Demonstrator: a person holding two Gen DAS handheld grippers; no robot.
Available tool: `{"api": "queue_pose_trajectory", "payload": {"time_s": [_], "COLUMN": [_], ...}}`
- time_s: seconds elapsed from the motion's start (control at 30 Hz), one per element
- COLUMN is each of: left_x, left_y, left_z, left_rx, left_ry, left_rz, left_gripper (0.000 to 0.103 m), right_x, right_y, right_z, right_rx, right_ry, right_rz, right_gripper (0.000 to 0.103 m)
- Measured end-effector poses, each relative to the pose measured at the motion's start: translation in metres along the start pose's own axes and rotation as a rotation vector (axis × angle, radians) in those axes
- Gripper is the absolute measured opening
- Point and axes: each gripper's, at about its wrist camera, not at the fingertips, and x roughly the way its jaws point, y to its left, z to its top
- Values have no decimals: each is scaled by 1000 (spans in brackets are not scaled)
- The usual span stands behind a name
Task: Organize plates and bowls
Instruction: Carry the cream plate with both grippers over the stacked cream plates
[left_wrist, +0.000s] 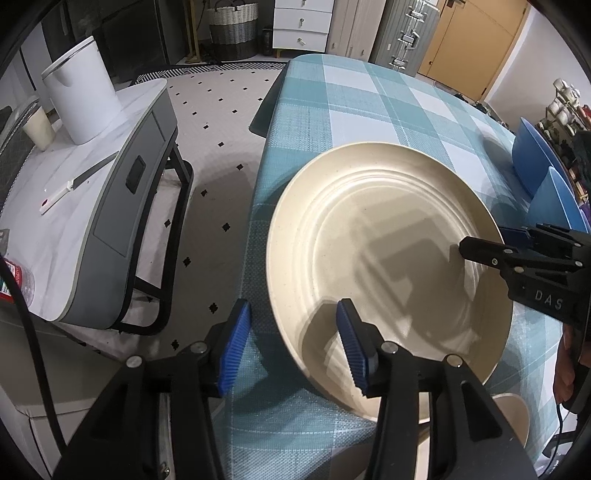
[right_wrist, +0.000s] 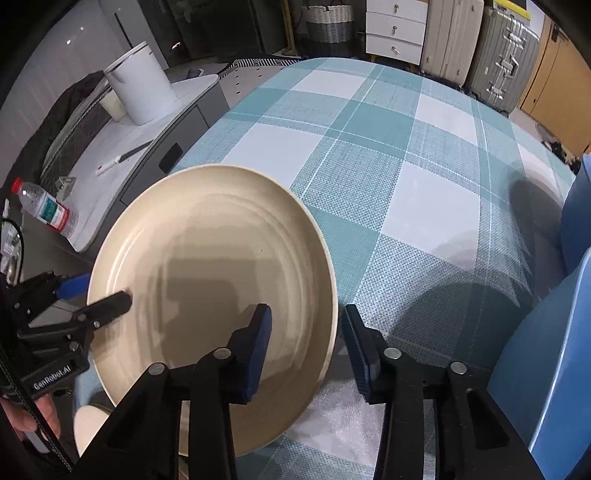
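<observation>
Left gripper (left_wrist: 293, 341): jaws part-open astride cream plate (left_wrist: 388, 258) rim, pads clear. Right gripper (right_wrist: 306, 350): likewise straddling opposite rim, not pressing. Plate near checked table's (right_wrist: 369, 147) left edge.

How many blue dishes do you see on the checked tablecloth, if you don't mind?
2. One blue dish stands at the table's far right edge; a second blue dish sits nearer, beside the right gripper. Both are cropped at the frame edge, so more may be hidden.

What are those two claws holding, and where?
Nothing yet, it seems: the left gripper and right gripper each straddle the plate rim on opposite sides, pads not pressing.
</observation>
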Motion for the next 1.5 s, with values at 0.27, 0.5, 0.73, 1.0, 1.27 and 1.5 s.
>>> {"api": "queue_pose_trajectory", "payload": {"time_s": [0.27, 0.5, 0.73, 1.0, 1.27, 1.5], "left_x": [0, -1, -3, -5, -7, -16], "left_y": [3, 1, -4, -1, 1, -4], "left_z": [-1, -3, -3, -3, -1, 2], "left_rx": [-6, 12, 42, 7, -5, 15], "left_ry": [2, -9, -31, -1, 8, 0], "left_rz": [24, 24, 22, -48, -52, -44], "left_gripper": [57, 61, 39, 18, 17, 17], "right_x": [-2, -3, -5, -6, -8, -11], "right_y": [5, -1, 2, 1, -1, -10], "right_z": [-3, -3, -5, -4, -1, -2], "right_rx": [-33, -15, -18, -5, 11, 69], "right_ry": [-12, -18, -44, -42, -42, -53], "right_rz": [-17, -7, -40, -32, -35, 5], "right_gripper": [31, 22, 18, 16, 13, 12]}}
